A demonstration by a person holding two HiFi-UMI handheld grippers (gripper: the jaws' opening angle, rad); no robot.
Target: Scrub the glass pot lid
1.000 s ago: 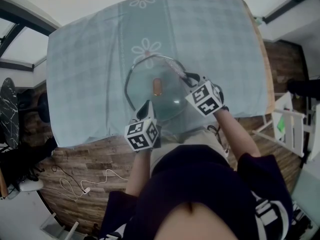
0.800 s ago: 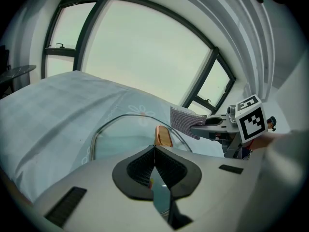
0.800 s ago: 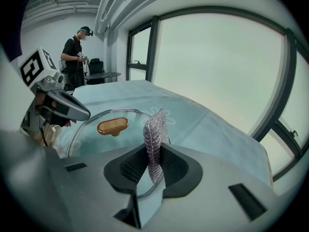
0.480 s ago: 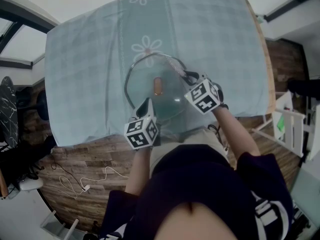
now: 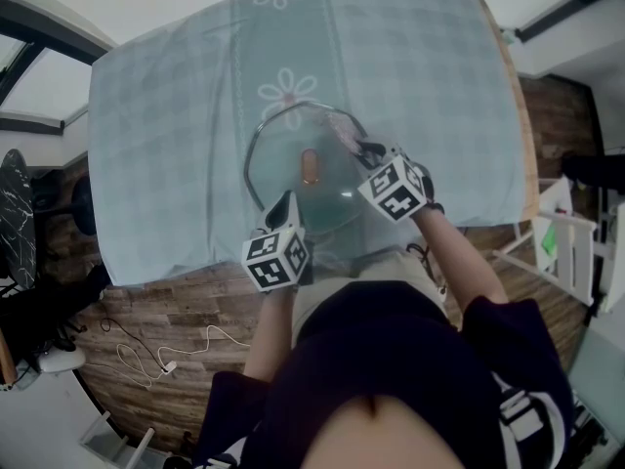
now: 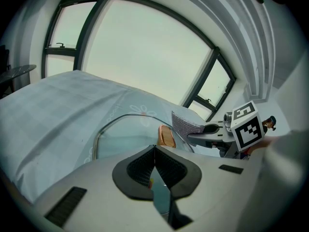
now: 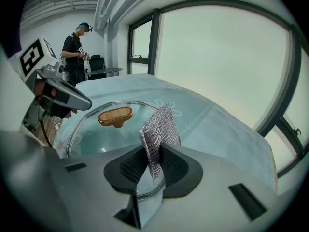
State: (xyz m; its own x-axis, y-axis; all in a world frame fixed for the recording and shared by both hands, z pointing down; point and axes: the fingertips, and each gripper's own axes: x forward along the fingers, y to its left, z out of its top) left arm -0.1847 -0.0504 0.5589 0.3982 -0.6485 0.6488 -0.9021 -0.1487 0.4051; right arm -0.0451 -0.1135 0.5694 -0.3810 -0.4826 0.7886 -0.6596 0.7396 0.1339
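Lid (image 5: 283, 159) rim in left claw (image 6: 154, 153); scrubber (image 7: 157, 129) near far edge.

Wood-plank floor (image 5: 166, 311), big dark-framed windows (image 6: 140, 47) — pale daylight.

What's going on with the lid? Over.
Left gripper shut at near rim of glass lid. Right gripper shut on mesh scrubber, over it. Nothing blocking.

We see a pale blue-green checked tablecloth (image 5: 176, 115) with white daisies, a clear lid (image 5: 278, 189) with a brown wooden knob (image 5: 310, 166), and a silvery-grey mesh scrubber (image 7: 157, 134).
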